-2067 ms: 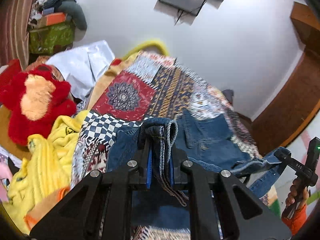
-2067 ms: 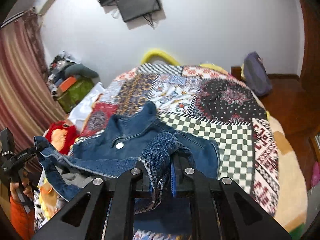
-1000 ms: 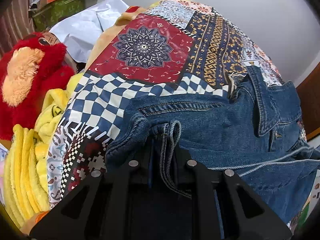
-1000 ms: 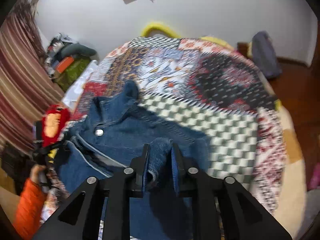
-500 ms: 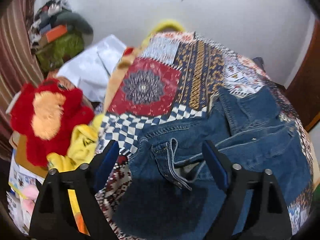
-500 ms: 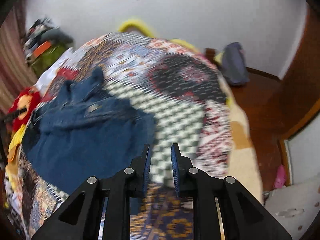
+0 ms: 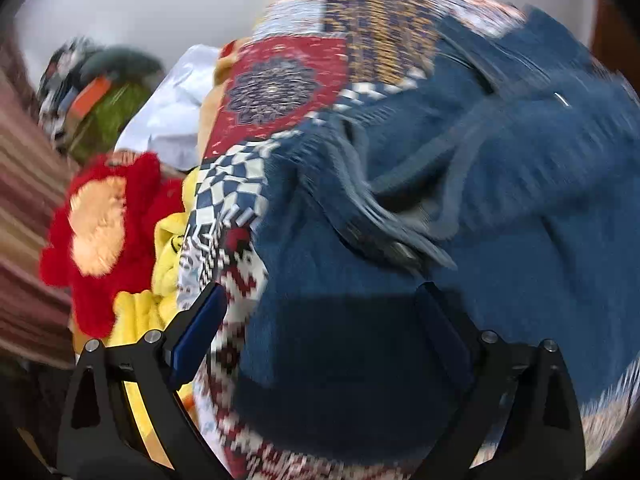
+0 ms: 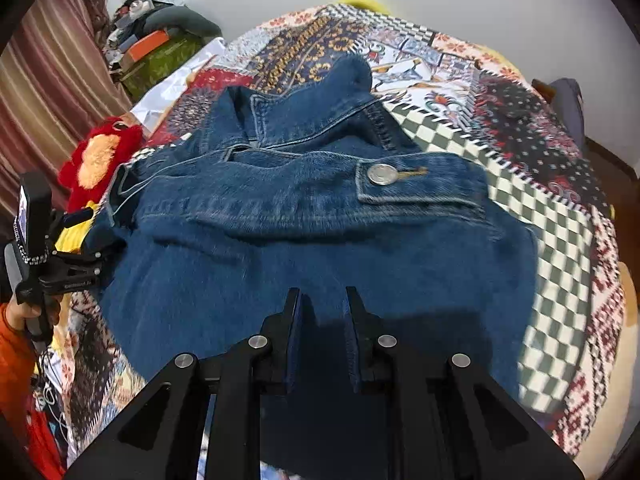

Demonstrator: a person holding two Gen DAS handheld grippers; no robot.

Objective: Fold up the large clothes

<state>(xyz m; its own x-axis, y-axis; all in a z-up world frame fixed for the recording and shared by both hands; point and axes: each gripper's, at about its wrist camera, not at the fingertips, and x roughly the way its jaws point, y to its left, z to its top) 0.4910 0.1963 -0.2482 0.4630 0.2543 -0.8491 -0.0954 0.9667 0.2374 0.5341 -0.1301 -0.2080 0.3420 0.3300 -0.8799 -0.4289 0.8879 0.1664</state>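
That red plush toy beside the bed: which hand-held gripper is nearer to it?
Left. The left hand-held gripper hangs at the bed's edge right beside the red plush toy; the right hand-held gripper sits over the denim jacket, farther away.

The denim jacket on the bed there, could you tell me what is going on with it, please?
A person with a claw in each hand is folding the denim jacket on the patchwork bedspread. The left claw has just been opening and stands wide over the jacket's edge, with nothing pinched. The right claw is nearly shut above the near hem; whether it grips cloth is unclear. The jacket lies partly folded, a buttoned cuff laid across it.
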